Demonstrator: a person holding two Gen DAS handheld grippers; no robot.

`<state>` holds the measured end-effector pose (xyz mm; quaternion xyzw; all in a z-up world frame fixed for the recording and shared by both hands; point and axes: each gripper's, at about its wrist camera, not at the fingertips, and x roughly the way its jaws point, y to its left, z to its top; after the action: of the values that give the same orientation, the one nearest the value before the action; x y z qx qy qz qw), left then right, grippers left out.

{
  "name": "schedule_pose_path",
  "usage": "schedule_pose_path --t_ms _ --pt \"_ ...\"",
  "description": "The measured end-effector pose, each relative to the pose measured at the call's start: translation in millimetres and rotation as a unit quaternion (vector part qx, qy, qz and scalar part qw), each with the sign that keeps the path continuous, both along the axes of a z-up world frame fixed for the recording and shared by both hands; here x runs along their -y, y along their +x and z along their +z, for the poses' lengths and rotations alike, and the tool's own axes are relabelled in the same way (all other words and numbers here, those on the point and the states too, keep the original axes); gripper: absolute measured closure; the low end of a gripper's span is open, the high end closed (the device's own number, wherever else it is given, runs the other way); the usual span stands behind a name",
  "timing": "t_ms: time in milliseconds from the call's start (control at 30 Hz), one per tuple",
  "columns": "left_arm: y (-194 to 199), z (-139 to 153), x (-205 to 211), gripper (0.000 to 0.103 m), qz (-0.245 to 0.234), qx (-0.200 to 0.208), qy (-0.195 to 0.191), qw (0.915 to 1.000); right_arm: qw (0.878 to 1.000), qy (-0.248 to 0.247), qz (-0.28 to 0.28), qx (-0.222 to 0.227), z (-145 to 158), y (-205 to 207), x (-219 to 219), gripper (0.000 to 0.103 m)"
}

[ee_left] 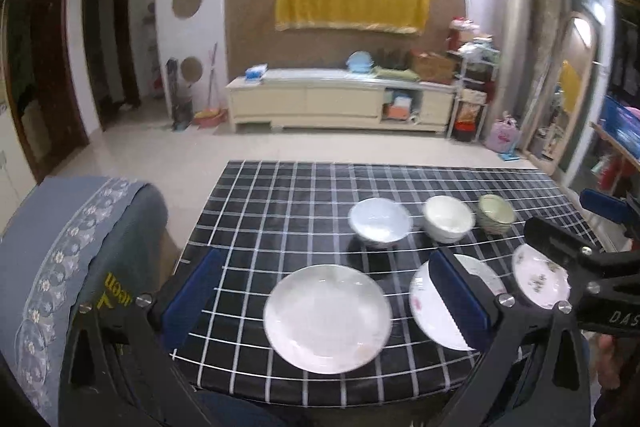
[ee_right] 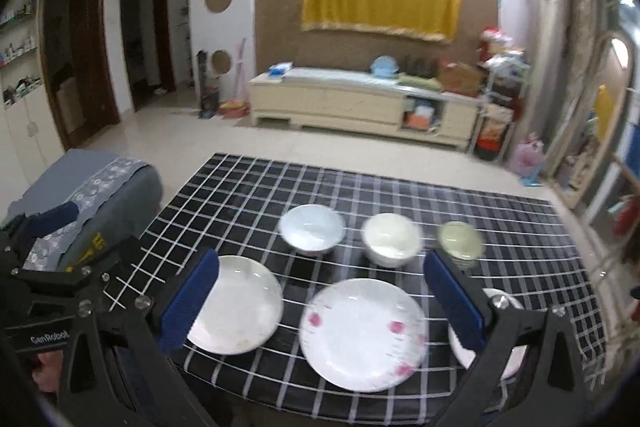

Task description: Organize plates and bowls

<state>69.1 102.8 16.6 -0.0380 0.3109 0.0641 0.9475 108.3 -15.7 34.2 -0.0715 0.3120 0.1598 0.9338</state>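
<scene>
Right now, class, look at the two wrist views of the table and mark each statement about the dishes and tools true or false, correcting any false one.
1. Three bowls stand in a row behind three plates. True: the white bowl, cream bowl and green bowl sit beyond the plates.
2. The middle plate has pink flowers. True.
3. The left tool grips the plain plate. False: it is open and holds nothing.
4. The bowls are stacked together. False: each stands alone on the checked tablecloth.
5. The right tool is open. True.
</scene>
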Motion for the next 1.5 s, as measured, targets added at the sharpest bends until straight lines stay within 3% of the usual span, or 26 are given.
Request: schedule_pose_path --t_ms 133,300,533,600,633,767,1033,1133,1167,1367,1500 --pt "23 -25 -27 0.001 0.014 -0.038 -0.013 0.9991 0.997 0.014 0.04 -0.061 -30 37 -23 0.0" --pt "53 -75 -54 0.029 0.01 -0.111 -0.043 0.9928 0.993 -0.02 0.071 -0.094 -67 60 -56 0.003" --pt "78 -133 -70 0.057 0.007 -0.185 -0.066 0.9804 0.979 -0.087 0.094 -0.156 -128 87 -84 0.034" --pt "80 -149 -75 0.074 0.008 -0.207 -0.07 0.9758 0.975 -0.092 0.096 -0.176 -145 93 -86 0.043" --pt "81 -158 -78 0.077 0.008 -0.22 -0.075 0.9725 0.973 -0.094 0.094 -0.189 -153 96 -86 0.048" --pt "83 -186 -89 0.078 0.012 -0.248 -0.089 0.9646 0.965 -0.095 0.082 -0.231 -178 103 -83 0.058" --pt "87 -204 -94 0.079 0.007 -0.268 -0.095 0.9587 0.956 -0.105 0.063 -0.268 -205 111 -82 0.059" --pt "90 -212 -93 0.089 0.003 -0.283 -0.097 0.9542 0.951 -0.109 0.062 -0.281 -213 113 -81 0.061" --pt "91 -215 -93 0.092 0.002 -0.288 -0.1 0.9524 0.95 -0.113 0.061 -0.285 -216 112 -81 0.066" --pt "91 -216 -93 0.093 0.001 -0.287 -0.103 0.9524 0.947 -0.105 0.064 -0.297 -220 109 -82 0.085" --pt "92 -215 -91 0.093 -0.003 -0.289 -0.089 0.9533 0.949 -0.112 0.058 -0.289 -219 104 -86 0.085"
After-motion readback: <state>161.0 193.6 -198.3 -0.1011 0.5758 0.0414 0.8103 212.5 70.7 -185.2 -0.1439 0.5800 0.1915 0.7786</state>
